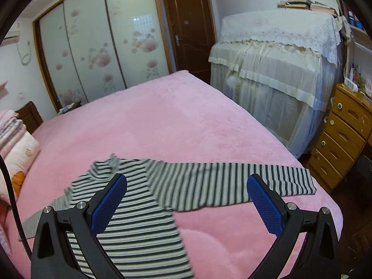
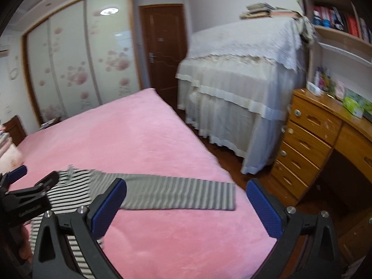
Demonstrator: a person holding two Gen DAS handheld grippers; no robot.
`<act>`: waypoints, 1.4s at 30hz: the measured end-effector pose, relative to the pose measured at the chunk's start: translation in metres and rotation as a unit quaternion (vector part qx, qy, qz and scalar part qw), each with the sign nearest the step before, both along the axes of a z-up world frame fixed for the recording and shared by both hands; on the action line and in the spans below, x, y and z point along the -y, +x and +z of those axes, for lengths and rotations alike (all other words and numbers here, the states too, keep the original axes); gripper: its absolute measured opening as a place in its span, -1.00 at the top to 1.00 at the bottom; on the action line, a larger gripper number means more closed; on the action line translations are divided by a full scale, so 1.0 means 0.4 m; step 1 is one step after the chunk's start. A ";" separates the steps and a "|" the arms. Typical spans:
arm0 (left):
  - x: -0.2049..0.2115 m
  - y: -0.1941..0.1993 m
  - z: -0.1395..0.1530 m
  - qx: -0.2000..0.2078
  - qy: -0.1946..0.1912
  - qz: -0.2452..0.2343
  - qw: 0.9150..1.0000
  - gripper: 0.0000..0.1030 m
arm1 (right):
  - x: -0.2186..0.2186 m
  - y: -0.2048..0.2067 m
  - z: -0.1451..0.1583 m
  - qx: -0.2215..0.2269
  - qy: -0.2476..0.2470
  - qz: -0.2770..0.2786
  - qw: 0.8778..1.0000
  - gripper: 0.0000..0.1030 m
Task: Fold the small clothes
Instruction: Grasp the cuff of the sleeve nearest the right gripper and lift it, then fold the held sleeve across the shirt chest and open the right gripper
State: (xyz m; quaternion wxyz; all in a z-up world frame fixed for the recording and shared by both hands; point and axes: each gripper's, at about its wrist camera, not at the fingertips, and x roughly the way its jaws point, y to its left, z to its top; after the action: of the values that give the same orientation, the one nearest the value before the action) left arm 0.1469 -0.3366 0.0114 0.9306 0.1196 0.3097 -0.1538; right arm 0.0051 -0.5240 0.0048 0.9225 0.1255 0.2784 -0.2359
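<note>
A small black-and-white striped long-sleeved top (image 1: 139, 209) lies flat on the pink bed cover (image 1: 174, 121), collar away from me. Its right sleeve (image 1: 232, 181) stretches out sideways toward the bed's right edge. My left gripper (image 1: 187, 183) hangs open just above the top's body, nothing between its blue pads. In the right wrist view the same sleeve (image 2: 176, 195) lies ahead, and my right gripper (image 2: 186, 188) stands open above the bed cover (image 2: 139, 127) near the sleeve's cuff. The left gripper (image 2: 16, 179) shows at that view's left edge, over the top's body (image 2: 69, 186).
A cloth-draped piece of furniture (image 1: 279, 65) stands right of the bed, and a wooden chest of drawers (image 2: 309, 144) sits beyond the bed's right edge. Pillows and folded bedding (image 1: 16, 139) lie at the left. Sliding wardrobe doors (image 1: 93, 46) and a brown door (image 1: 190, 30) stand behind.
</note>
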 end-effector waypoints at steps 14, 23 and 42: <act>0.207 0.187 -0.349 -0.079 -0.002 -0.011 0.997 -0.99 | 0.262 0.073 -0.359 -0.068 0.133 -0.055 0.987 -0.66; 0.289 0.198 -0.479 -0.097 0.012 -0.019 0.995 -0.99 | 0.311 0.084 -0.542 -0.086 0.246 -0.060 0.964 -0.41; 0.332 0.214 -0.529 -0.125 0.013 -0.012 0.992 -0.99 | 0.353 0.187 -0.588 -0.064 0.299 -0.053 0.951 0.83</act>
State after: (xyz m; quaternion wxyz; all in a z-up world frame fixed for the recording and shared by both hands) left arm 0.2326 -0.4695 -0.2003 0.8810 0.1153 0.4245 -0.1742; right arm 0.0799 -0.6652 -0.2304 0.8093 0.3947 0.3873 -0.1982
